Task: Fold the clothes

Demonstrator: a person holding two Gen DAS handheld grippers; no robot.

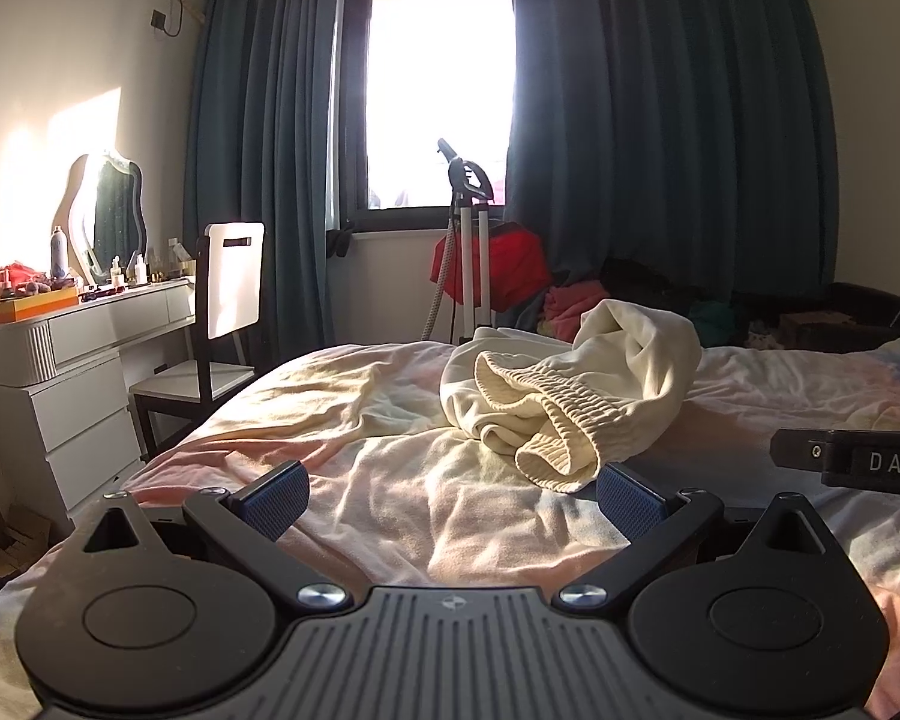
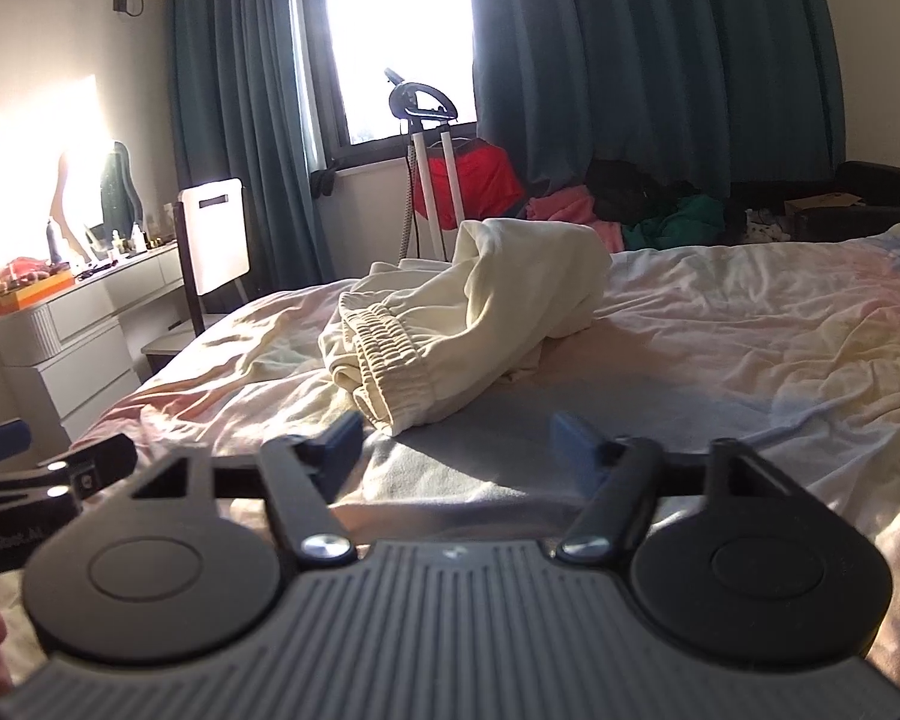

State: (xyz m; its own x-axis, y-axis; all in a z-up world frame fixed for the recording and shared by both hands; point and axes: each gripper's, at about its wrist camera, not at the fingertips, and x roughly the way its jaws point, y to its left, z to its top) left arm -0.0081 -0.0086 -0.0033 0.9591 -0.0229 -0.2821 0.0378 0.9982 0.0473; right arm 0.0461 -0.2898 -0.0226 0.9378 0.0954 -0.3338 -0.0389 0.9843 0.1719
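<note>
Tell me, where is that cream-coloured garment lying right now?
The cream garment lies crumpled on the bed, just beyond the open left gripper and right gripper, in front of the window.

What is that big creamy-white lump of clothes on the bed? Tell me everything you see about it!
The cream garment looks like soft, thick sweatpants, crumpled in a heap, not folded yet. Its ribbed, stretchy waistband gapes open toward the cameras, and the rest is bunched up higher behind it. It lies on the wrinkled pastel bed sheet, partly in sunlight. Nothing holds it: the left claw and the right claw are both open just in front of it, with only sheet between their pads.
</note>
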